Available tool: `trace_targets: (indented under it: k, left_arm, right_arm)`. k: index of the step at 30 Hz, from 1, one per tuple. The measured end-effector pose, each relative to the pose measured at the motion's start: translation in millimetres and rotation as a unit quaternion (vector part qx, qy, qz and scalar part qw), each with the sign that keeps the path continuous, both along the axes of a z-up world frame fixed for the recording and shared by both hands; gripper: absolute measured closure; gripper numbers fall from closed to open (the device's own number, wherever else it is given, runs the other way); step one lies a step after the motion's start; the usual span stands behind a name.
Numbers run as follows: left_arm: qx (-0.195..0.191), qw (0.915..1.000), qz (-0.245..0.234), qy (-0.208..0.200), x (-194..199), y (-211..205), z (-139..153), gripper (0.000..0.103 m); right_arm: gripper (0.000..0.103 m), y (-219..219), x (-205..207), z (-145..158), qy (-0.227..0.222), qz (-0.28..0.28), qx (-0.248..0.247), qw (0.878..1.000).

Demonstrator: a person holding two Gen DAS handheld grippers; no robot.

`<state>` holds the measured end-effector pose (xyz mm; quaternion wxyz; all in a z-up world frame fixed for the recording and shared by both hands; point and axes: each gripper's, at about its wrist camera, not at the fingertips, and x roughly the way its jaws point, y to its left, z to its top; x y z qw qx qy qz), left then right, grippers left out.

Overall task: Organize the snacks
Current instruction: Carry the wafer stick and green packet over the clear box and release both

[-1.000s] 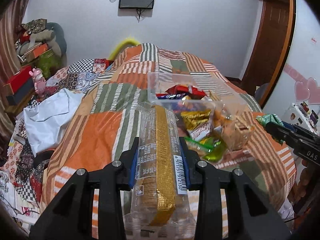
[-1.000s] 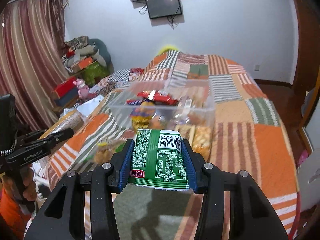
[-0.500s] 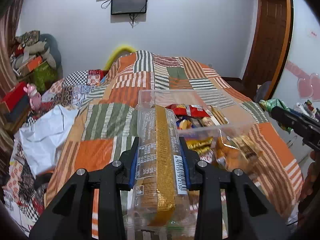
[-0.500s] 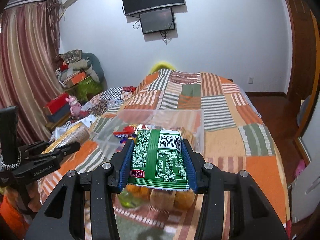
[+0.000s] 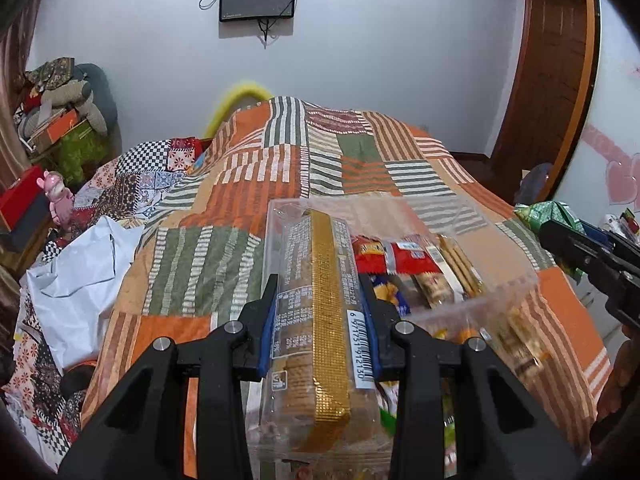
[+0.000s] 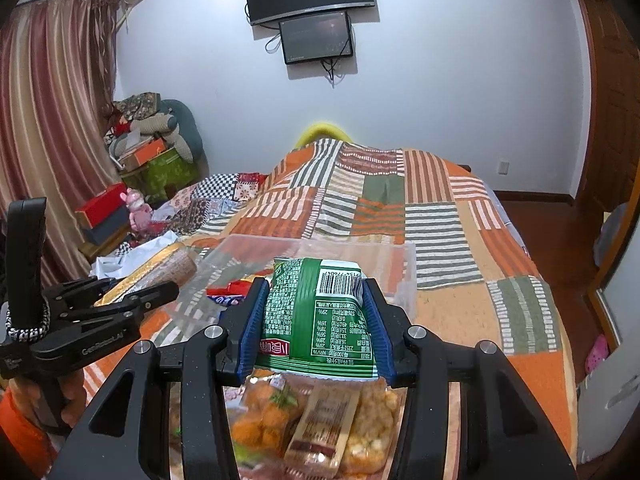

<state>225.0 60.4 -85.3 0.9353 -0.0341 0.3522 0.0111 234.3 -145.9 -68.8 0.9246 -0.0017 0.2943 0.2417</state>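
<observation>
Item one: the cracker sleeve, a long clear pack with a gold strip, is clamped between the pads of my left hand-held gripper. It points away from me and its far end reaches over the near left part of the clear plastic bin.

Item two: the green snack bag, barcode side up, is pinched in my right hand-held gripper and sits in the air above the near end of the same bin.

The bin rests on the patchwork quilt of the bed. Inside it I see red-wrapped bars, a row of biscuit packs along the right side, and in the right wrist view orange puffed snacks and a brown wrapped bar directly below the green bag. A few packs lie below my left hand-held gripper, but I cannot tell whether they are in the bin or beside it.

Assessment: the work appears well advanced. Most snacks are already in the bin. Neither carried item has been let go, so two placements remain at least.

Surroundings: a white plastic sheet lies at the left of the bed, and boxes with soft toys are stacked far left by the curtain.
</observation>
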Motion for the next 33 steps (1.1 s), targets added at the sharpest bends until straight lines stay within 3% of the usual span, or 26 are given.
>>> trace_targets:
  k: [7, 13, 24, 33]
  left_arm:
    - [-0.001, 0.9999, 0.005, 0.015, 30, 1, -9, 0.068]
    - [-0.026, 0.9988, 0.003, 0.043, 53, 8, -20, 0.068]
    - [-0.052, 0.9953, -0.003, 0.081, 83, 17, -37, 0.068]
    - [-0.045, 0.995, 0.002, 0.09, 93, 18, -43, 0.067]
  right_arm:
    - [0.059, 5, 21, -6, 0.012, 0.002, -0.01, 1.0]
    - [0.059, 8, 40, -14, 0.035, 0.01, -0.006, 0.999]
    - [0.059, 25, 59, -35, 0.065, 0.028, -0.055, 0.996]
    - [0.059, 28, 67, -49, 0.089, 0.037, -0.07, 0.993]
